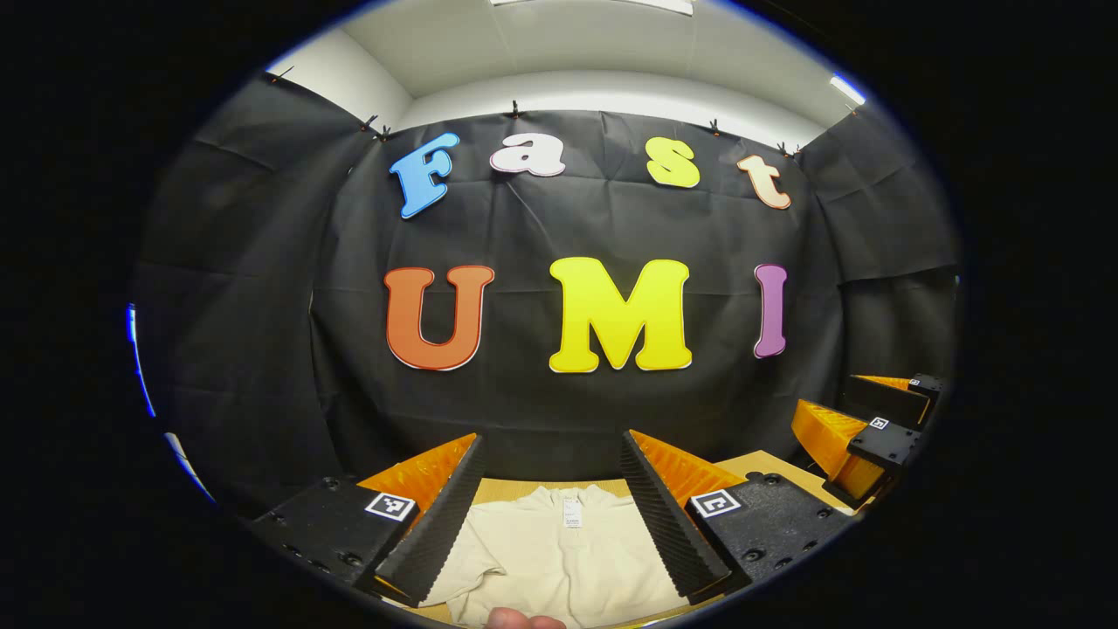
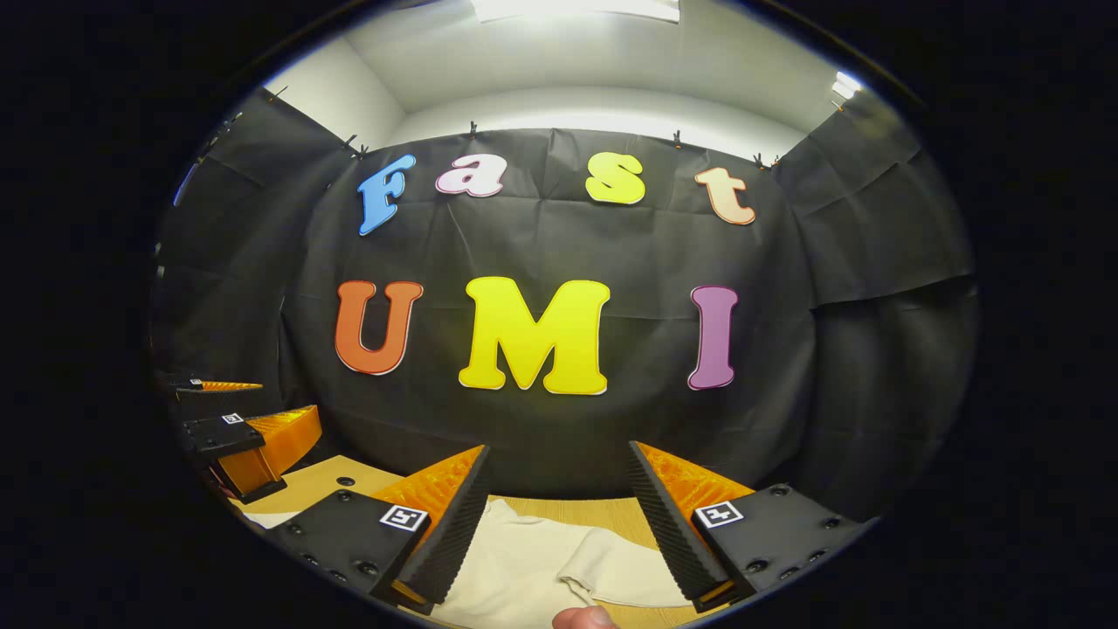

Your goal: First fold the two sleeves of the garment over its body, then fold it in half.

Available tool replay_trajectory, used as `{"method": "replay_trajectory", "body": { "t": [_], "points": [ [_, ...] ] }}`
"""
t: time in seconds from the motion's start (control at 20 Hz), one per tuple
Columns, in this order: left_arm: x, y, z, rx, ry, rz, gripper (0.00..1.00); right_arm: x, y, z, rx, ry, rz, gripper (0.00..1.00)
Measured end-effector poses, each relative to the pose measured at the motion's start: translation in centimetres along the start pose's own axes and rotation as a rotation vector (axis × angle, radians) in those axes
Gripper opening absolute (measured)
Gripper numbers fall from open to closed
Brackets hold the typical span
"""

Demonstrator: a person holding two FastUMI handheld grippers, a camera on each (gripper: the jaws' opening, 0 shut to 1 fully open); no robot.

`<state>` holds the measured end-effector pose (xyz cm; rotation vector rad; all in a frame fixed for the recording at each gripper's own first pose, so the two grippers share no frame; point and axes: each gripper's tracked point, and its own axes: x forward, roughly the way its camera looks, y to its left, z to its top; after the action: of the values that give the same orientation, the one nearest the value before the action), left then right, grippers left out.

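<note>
1 garment (image 1: 559, 550) on table (image 2: 603, 508), 2 grippers: left (image 1: 553, 515), right (image 2: 559, 524), both fingers apart.

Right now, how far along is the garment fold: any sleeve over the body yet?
Nothing looks done. The cream garment lies on the wooden table, collar away from the camera, and a sleeve still lies out to the side. Nothing is in hand: the left gripper and right gripper hang open above the cloth. Both sleeve folds and the halving remain.
</note>
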<state>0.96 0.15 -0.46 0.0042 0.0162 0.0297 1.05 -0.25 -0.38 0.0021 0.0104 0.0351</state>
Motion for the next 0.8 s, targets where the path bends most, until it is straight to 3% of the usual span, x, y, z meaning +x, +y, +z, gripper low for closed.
{"method": "replay_trajectory", "body": {
  "t": [0.5, 0.8],
  "points": [
    [0.2, -0.7, -0.9, 0.006, 0.028, 0.002, 0.98, 0.6, -0.9, -1.4, 0.002, 0.029, 0.012, 0.95],
    [0.1, -2.7, -2.1, 0.014, 0.047, -0.04, 0.98, 0.6, -4.2, -3.3, 0.001, 0.076, 0.007, 0.95]
  ]
}}
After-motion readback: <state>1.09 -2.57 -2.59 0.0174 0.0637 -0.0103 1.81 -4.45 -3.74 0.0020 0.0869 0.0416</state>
